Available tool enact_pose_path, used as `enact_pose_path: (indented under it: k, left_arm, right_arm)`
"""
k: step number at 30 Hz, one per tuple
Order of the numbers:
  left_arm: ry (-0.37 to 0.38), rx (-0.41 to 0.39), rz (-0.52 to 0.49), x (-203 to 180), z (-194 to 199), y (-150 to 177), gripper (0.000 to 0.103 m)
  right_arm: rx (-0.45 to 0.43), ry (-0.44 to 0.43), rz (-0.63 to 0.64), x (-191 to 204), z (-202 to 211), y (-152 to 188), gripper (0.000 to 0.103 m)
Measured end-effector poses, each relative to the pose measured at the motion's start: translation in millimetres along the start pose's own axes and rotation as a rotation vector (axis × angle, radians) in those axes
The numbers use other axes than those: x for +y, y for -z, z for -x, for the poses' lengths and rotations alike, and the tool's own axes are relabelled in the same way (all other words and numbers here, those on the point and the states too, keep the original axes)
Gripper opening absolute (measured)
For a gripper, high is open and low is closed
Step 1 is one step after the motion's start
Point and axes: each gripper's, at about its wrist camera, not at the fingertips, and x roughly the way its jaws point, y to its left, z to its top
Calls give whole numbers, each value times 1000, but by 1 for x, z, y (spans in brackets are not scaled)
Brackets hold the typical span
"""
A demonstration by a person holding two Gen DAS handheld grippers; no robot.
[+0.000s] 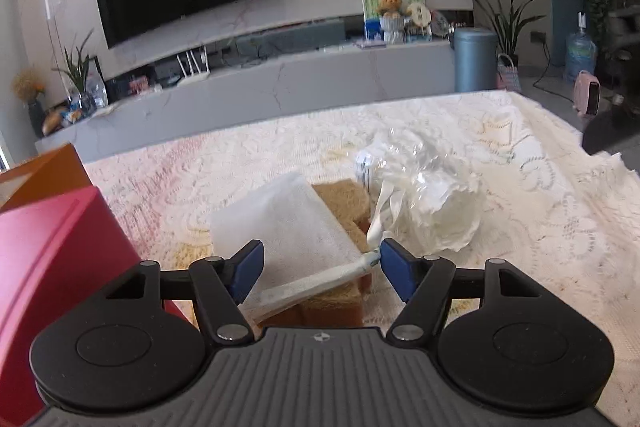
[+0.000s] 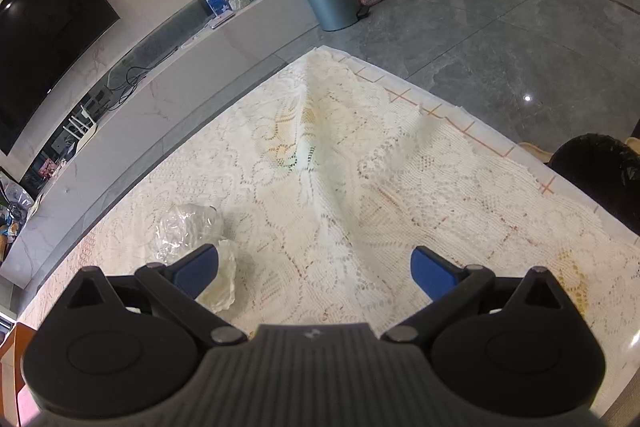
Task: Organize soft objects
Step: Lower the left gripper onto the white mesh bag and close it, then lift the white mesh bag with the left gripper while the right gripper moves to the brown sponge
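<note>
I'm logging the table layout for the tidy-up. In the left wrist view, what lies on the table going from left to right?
Red box → white mesh pouch lying on tan sponge blocks → crinkled clear plastic bag → bare lace tablecloth. The open left claw straddles the pouch.

Cream lace tablecloth (image 1: 520, 195) showing floral openwork, orange grid lines peeking at its edge in the right wrist view. White mesh pouch (image 1: 280, 227) lying over tan-brown sponge blocks (image 1: 344, 199). Clear crinkled plastic bag (image 1: 424, 195) showing white contents. Red box (image 1: 52, 259) and orange box (image 1: 44, 171) sitting left. Gripper pads (image 1: 250, 267) showing blue on black arms.
</note>
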Motion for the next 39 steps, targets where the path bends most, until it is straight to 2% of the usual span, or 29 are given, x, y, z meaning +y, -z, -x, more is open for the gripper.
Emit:
enact_pose_path:
  k: [5,7,8,10,12,15,18,21,27,31,35,37,39]
  left_arm:
    - [32,-4,54,7,-1,-1,69]
    - [40,0,32,6,0,-1,63]
    - [48,-2,16,5,2,0,56]
    - [60,-9,-1,3,6,3,49]
    - [67,-15,-10,3,10,5,34]
    - [100,-18,-18,5,14,5,25]
    - [128,-29,-72,6,21,8,15]
    - [168,-21,-112,8,34,15,10]
    - [244,15,-141,22,62,33,7]
    - [307,77,-158,32,77,46,7]
    - [430,161,-179,37,94,57,7]
    - [442,171,-186,36,98,60,12]
    - [396,156,-222,27,94,65,28]
  right_arm:
    - [11,29,17,0,-4,3,101]
    - [9,28,28,1,-5,3,101]
    - [6,23,44,3,-6,4,101]
    - [-1,13,85,8,-7,6,101]
    - [3,9,129,15,-10,10,101]
    - [18,14,173,21,-16,14,101]
    - [28,24,194,22,-20,17,101]
    - [33,31,181,18,-21,17,100]
    - [37,42,177,13,-20,20,100]
    - [40,40,179,14,-19,21,100]
    - [39,31,179,15,-17,21,100]
    - [40,30,180,16,-17,21,100]
    - [43,33,181,16,-17,21,100]
